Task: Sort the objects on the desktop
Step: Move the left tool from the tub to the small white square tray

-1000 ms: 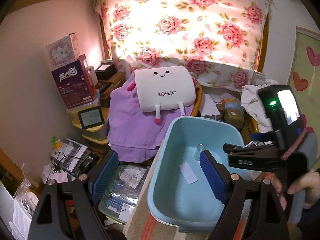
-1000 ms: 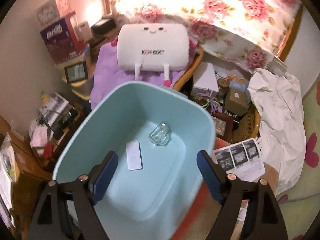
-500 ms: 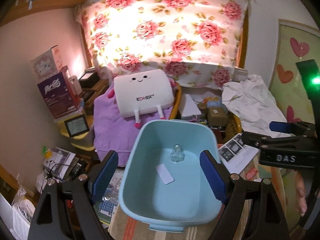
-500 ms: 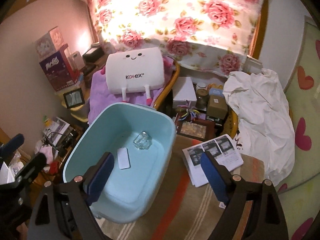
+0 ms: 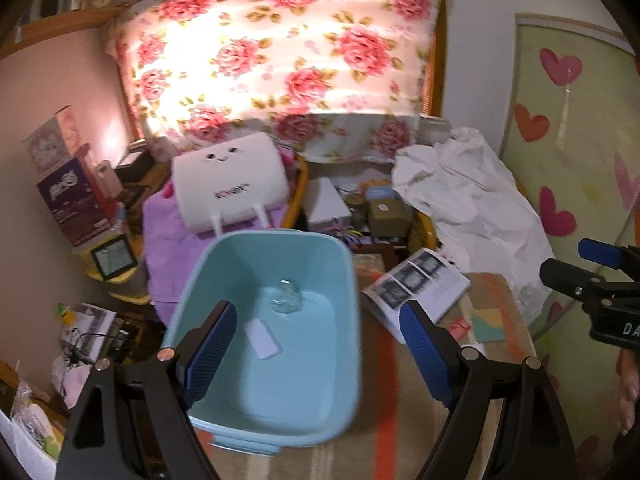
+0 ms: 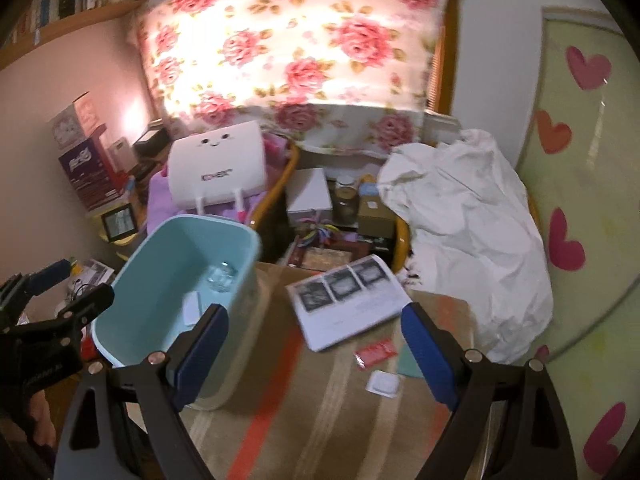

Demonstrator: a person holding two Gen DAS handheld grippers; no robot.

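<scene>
A light blue bin [image 5: 340, 320] [image 6: 160, 328] stands on the striped tabletop [image 6: 288, 408]. Inside it lie a clear glass jar [image 5: 286, 300] [image 6: 220, 278] and a white flat card [image 5: 262, 336] [image 6: 191, 309]. My left gripper [image 5: 318, 354] hangs open above the bin's near half, nothing between its fingers. My right gripper [image 6: 316, 354] is open and empty over the tabletop to the right of the bin. On the tabletop lie a printed booklet [image 6: 348, 300] [image 5: 418, 286], a red packet [image 6: 376, 354], a small white square packet [image 6: 383, 384] and a teal card [image 6: 410, 358].
A crumpled white cloth [image 6: 468, 224] lies at the table's right. Behind the table stand a white plush cushion [image 6: 218, 170] on purple fabric, boxes and jars [image 6: 346, 200]. A floral curtain [image 6: 296, 48] covers the window. Clutter fills the floor at left.
Both grippers have pulled back and to the right from the bin. The right one, earlier right over the bin, now looks at the tabletop beside it, and the booklet and packets have come into view.
</scene>
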